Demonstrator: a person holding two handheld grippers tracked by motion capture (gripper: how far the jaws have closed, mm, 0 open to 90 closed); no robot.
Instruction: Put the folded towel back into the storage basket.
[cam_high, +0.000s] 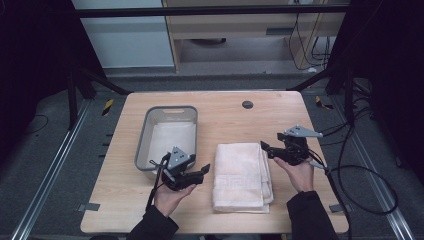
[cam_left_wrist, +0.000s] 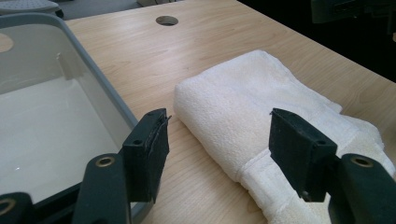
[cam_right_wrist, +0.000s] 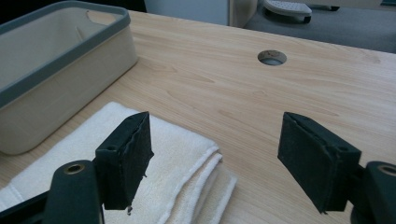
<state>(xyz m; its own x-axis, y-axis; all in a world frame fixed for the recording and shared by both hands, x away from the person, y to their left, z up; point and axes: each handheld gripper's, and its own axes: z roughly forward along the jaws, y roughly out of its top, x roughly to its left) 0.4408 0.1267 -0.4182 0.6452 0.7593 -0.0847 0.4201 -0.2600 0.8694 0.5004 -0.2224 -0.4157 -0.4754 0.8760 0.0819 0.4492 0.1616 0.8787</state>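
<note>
The folded towel (cam_high: 243, 176) lies near the table's (cam_high: 225, 115) front edge, just right of the grey bin (cam_high: 167, 136); both the left tool (cam_high: 202, 171) and right tool (cam_high: 264, 148) stand wide open, holding nothing; a grab catching only the top layer could unfold the towel, and the left tool might knock the bin.

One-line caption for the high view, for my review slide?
Folded white towel lies on the table beside a grey bin, flanked by open left gripper and right gripper.
</note>
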